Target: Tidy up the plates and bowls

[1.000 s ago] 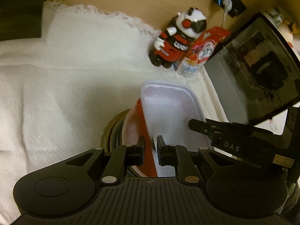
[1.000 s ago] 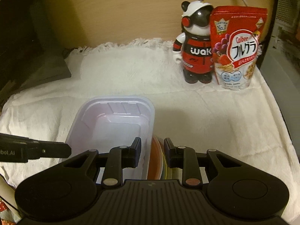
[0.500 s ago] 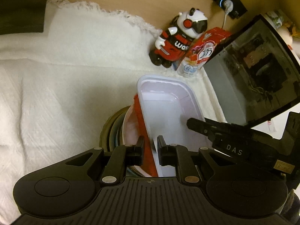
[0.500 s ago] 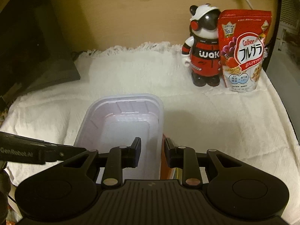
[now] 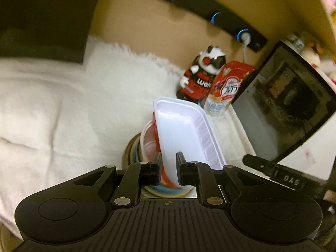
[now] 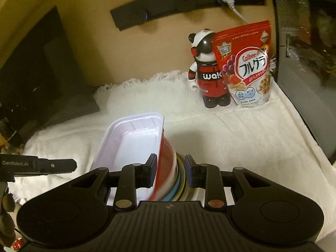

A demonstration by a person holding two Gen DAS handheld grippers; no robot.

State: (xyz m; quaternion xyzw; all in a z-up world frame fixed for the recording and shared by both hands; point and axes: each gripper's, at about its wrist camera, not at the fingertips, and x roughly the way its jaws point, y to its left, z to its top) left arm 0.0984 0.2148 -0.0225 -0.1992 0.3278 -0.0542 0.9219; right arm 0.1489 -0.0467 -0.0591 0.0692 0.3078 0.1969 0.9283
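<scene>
A stack of dishes is held between both grippers above the white cloth [image 6: 241, 134]. On top sits a white rectangular plastic tray [image 5: 184, 126], also in the right wrist view [image 6: 130, 138]. Under it are a red-and-white bowl [image 6: 166, 168] and blue, yellow and olive plates [image 6: 180, 180]. In the left wrist view the bowl [image 5: 149, 140] and the plates [image 5: 131, 151] show too. My left gripper [image 5: 169, 168] is shut on the stack's near rim. My right gripper [image 6: 170, 173] is shut on the stack's opposite rim. The stack is tilted.
A panda figure [image 6: 208, 71] and a red cereal bag [image 6: 245, 63] stand at the back wall. A microwave [image 5: 287, 105] stands at the right. A black box [image 6: 42, 79] is at the left. A power strip [image 6: 189, 0] hangs on the wall.
Both grippers have lifted the stack off the cloth and tilted upward; more of the back wall and power strip shows. The plates under the bowl now show in the right view.
</scene>
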